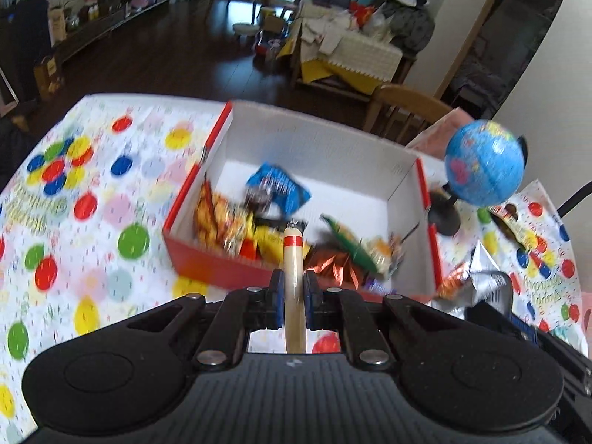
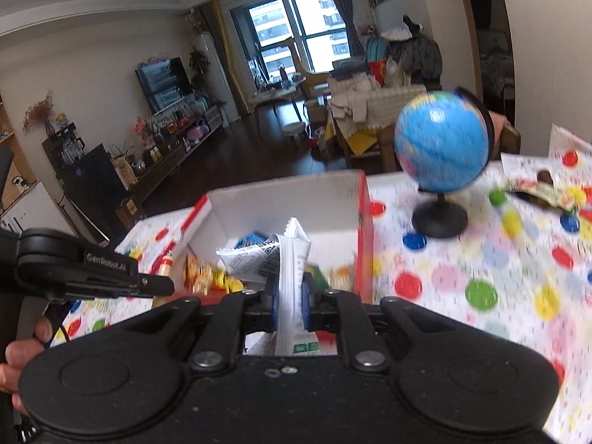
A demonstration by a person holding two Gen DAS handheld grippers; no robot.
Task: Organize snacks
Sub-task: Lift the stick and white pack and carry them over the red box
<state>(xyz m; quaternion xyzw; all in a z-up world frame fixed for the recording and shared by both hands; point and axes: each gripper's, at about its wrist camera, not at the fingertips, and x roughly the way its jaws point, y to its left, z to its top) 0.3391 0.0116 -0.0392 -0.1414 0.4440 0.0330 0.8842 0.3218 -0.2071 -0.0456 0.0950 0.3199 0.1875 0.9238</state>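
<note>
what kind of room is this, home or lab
Most likely a lived-in home living and dining room: a wall TV over a low cabinet, a sofa piled with clothes, and a table under a party tablecloth with a globe.

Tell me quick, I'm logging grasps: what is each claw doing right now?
Left claw: closed on a sausage stick.
Right claw: closed on a white snack packet.

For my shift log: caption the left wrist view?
Left tool shut on sausage stick before snack box.
</note>
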